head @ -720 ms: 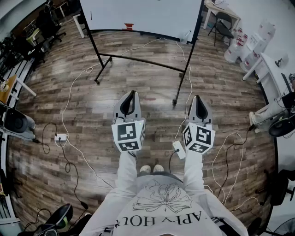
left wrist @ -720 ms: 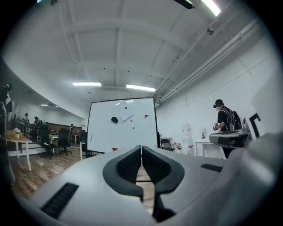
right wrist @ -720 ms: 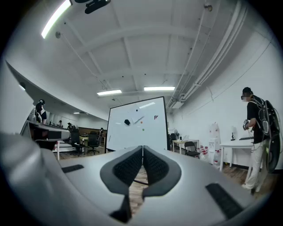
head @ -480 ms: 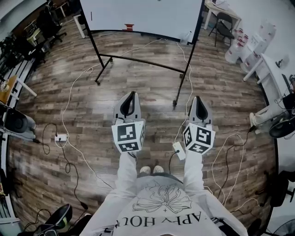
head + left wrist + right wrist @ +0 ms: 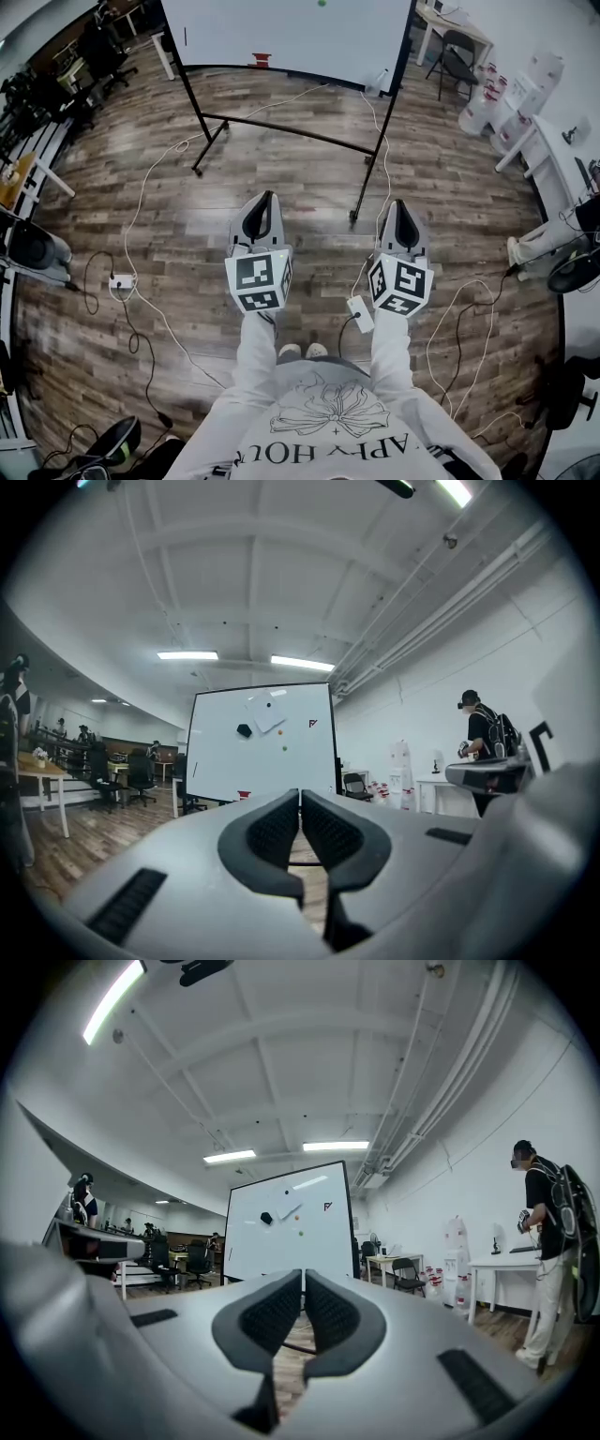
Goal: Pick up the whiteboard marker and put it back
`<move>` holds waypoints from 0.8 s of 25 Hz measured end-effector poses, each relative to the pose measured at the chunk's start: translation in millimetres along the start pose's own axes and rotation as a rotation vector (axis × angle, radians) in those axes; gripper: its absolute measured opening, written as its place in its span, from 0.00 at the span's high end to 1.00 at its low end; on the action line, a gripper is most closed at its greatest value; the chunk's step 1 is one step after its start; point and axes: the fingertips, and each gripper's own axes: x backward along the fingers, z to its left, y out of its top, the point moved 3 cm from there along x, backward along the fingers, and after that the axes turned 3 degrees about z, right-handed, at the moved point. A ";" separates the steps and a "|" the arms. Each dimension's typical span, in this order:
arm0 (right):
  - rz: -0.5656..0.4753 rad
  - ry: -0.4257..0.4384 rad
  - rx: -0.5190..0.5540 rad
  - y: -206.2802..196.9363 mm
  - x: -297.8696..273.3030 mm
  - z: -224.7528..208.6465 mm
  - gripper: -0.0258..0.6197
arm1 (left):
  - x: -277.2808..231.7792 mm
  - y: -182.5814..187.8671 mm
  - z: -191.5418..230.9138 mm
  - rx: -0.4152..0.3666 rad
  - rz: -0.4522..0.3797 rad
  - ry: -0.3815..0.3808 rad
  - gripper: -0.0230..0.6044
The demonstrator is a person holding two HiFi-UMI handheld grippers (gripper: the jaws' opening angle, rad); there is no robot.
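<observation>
The whiteboard (image 5: 281,33) stands on a black wheeled frame ahead of me. A thin dark stick (image 5: 195,768) hangs near the board's left edge; it may be the marker (image 5: 185,35), but it is too small to be sure. A small red item (image 5: 262,56) sits at the board's lower rim. My left gripper (image 5: 269,195) and right gripper (image 5: 397,202) are held level side by side, well short of the board. In the left gripper view the left gripper (image 5: 300,792) is shut and empty. In the right gripper view the right gripper (image 5: 303,1274) is shut and empty too.
White cables and a power strip (image 5: 361,312) lie on the wooden floor around my feet, and another strip (image 5: 122,279) lies at the left. A chair (image 5: 455,52) and white desks (image 5: 553,159) stand at the right. A person (image 5: 548,1241) stands there. A black eraser (image 5: 245,730) clings to the board.
The person has stepped slightly toward the board, so the frame's foot sits lower in the picture. Both grippers stay shut and side by side.
</observation>
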 end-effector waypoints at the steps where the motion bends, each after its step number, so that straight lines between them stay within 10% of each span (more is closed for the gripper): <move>1: -0.001 0.006 0.000 -0.5 -1.4 -2.2 0.95 | -1.7 -0.9 -0.5 0.003 0.001 0.004 0.95; 20: 0.030 -0.015 0.006 -16.7 -112.7 -21.3 0.95 | -115.5 -11.6 27.7 0.001 0.027 0.000 0.95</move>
